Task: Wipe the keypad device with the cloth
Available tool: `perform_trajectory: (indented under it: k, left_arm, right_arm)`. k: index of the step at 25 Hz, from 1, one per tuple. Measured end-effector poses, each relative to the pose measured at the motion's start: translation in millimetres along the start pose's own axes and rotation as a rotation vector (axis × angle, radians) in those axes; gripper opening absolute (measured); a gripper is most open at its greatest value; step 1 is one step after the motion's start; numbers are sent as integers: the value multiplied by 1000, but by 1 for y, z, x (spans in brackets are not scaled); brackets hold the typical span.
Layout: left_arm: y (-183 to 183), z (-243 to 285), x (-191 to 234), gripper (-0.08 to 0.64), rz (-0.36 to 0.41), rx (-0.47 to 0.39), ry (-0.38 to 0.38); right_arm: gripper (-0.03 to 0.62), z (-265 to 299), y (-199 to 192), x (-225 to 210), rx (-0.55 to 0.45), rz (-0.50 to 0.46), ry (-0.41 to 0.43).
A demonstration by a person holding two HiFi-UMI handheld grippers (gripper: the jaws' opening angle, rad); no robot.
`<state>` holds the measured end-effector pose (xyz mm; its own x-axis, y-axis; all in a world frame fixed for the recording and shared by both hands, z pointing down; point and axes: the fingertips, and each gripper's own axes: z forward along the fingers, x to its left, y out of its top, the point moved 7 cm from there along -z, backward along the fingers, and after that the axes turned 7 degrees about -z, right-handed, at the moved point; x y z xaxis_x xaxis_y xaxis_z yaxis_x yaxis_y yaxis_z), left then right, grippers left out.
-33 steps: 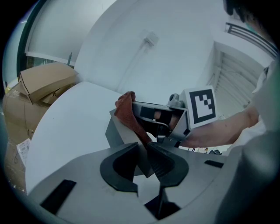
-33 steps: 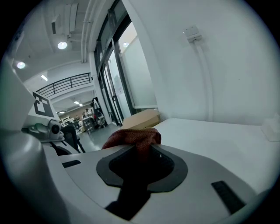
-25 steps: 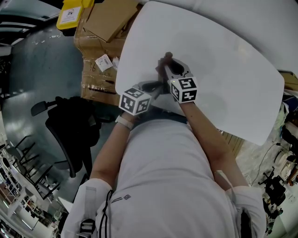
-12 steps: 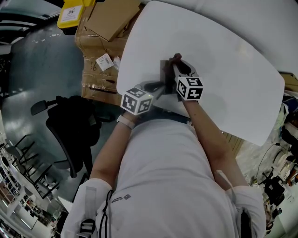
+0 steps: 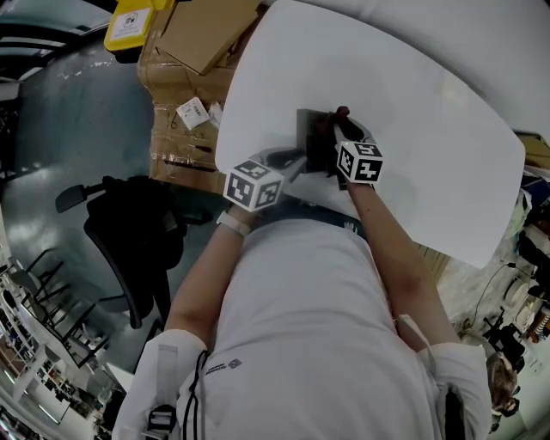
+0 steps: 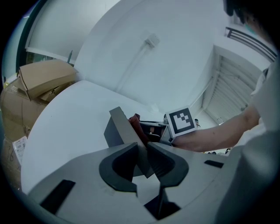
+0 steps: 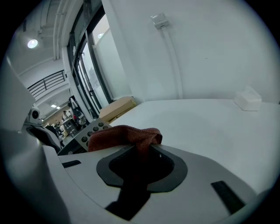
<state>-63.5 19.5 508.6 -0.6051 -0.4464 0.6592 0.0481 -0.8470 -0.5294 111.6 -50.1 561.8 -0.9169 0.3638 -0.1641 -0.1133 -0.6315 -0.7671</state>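
Observation:
A dark grey keypad device (image 5: 308, 133) lies on the white table (image 5: 430, 120) near its front edge. My left gripper (image 5: 295, 161) is shut on the device's near edge; in the left gripper view the grey slab (image 6: 121, 130) stands pinched between the jaws (image 6: 143, 153). My right gripper (image 5: 342, 120) is shut on a bunched reddish-brown cloth (image 7: 124, 134), which rests on the device's right part (image 7: 85, 132), beside the round buttons. That cloth (image 6: 136, 124) also shows just behind the slab, in front of the right gripper's marker cube (image 6: 180, 122).
Cardboard boxes (image 5: 193, 47) and a yellow item (image 5: 137, 19) sit off the table's left side, with a black office chair (image 5: 129, 232) below them. A small white box (image 7: 248, 98) lies at the table's far side by the wall.
The right gripper has slid the cloth to the right and farther across the device, baring the device's left part. The left gripper has stayed clamped in place.

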Motion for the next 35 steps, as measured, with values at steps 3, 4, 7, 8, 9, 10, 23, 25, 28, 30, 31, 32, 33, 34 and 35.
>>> perform_trajectory:
  k: [3,4,7,8,9,10,23,25,28,30,31,32,33,34,35]
  left_arm:
    - [-2,1,1,69,-5,-7,2]
    - [-2,0,1,69,-7,-10,2]
    - [-3,-1,1,68,-15,-18,1]
    - [-3,-1,1,69,-17,-20,1]
    - [-4,0,1,68,-18,-22,2]
    - [-4,0,1,68,-18,-24,3]
    - [-5,-1,1,67,-34,-55,10]
    - [-7,-1,2,67,-33,-60,14]
    - [-8,0,2,67,-34,-66,17]
    - [-8,0,3,67,-35,-69,21]
    - [-8,-1,3,67,-36,-72,23]
    - [-7,-1,3,67,-37,-76,25]
    - [-7,-1,2,67,-38,-80,27]
    - [-7,-1,2,67,-39,-84,29]
    - [-7,-1,2,67,-40,-88,31]
  right_arm:
    - [89,-5,-6,4,9,6,1]
    - [89,-8,-8,5,10,14,3]
    - [89,-15,-13,9,13,39,9]
    - [89,-17,-15,11,14,41,11]
    - [89,-19,-17,12,14,43,12]
    - [89,-22,-19,14,13,46,13]
    - [87,-50,-30,42,26,67,123]
    - [87,-53,-31,47,30,67,150]
    - [87,-59,-33,53,33,55,193]
    - [87,-62,-33,59,34,43,223]
    - [87,-64,-32,62,35,38,238]
    - [87,-66,-31,64,35,32,253]
    - [87,-68,-31,67,35,26,268]
    - [87,-69,-30,68,35,21,283]
    - [87,-71,-30,69,36,14,300]
